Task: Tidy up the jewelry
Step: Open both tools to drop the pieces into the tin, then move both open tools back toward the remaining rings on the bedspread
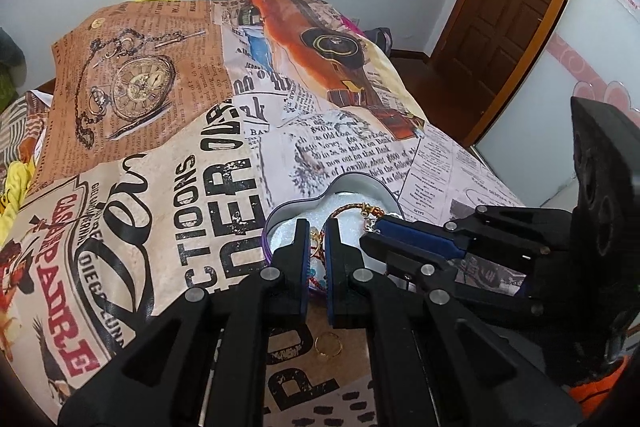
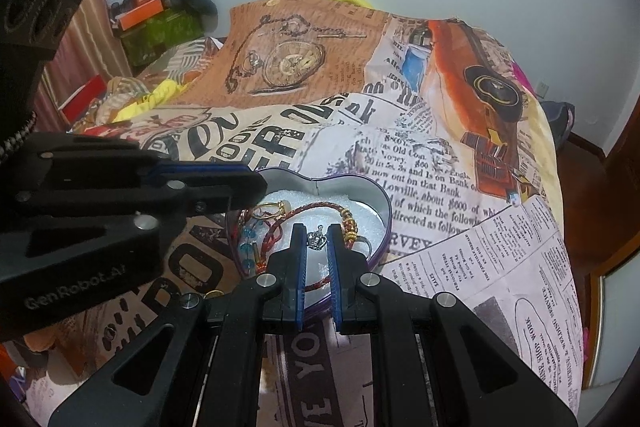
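Both grippers, left (image 1: pixel 316 247) and right (image 2: pixel 317 247), hover with jaws slightly spread and pinching nothing over the heart-shaped tin (image 2: pixel 382 205) on the bed, where bracelet (image 2: pixel 316 207) and ring (image 2: pixel 270 209) lie gathered, while one gold ring (image 1: pixel 328 345) waits outside.

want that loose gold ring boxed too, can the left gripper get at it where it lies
Probably yes. The gold ring lies bare on the cloth, outside the heart tin, under the left gripper, whose jaws are slightly apart over the tin; it would need to pull back.

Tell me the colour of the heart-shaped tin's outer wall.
Purple; the heart-shaped tin shows it best in the right wrist view.
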